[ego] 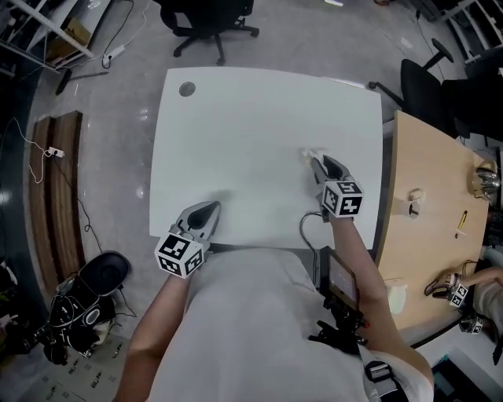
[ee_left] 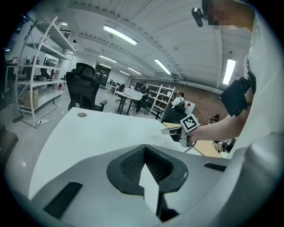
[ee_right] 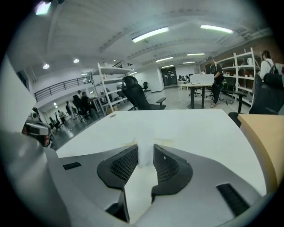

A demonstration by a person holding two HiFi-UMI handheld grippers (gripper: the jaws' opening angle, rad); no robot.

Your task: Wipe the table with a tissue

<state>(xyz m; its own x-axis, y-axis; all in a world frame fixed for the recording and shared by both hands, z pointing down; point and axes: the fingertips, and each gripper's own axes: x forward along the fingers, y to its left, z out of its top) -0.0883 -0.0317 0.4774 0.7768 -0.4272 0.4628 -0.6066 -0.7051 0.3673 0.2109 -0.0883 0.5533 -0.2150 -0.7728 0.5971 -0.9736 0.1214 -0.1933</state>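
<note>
A crumpled white tissue [ego: 307, 154] lies against the white table [ego: 236, 126], right of its middle. My right gripper [ego: 314, 160] is shut on it. In the right gripper view the tissue [ee_right: 144, 158] bulges between the dark pads [ee_right: 122, 166], and the right gripper [ee_right: 145, 148] points down at the table [ee_right: 191, 124]. My left gripper [ego: 211, 209] rests at the table's near edge, its jaws together with nothing between them. The left gripper view looks along that left gripper [ee_left: 144, 147] across the table [ee_left: 97, 133] to the right gripper [ee_left: 171, 131].
A round grommet hole [ego: 186, 89] sits in the table's far left corner. A black office chair [ego: 208, 20] stands beyond the far edge. A wooden desk [ego: 428, 196] with small items adjoins the right side. A wooden bench [ego: 59, 196] and a dark bag [ego: 102, 275] are on the left floor.
</note>
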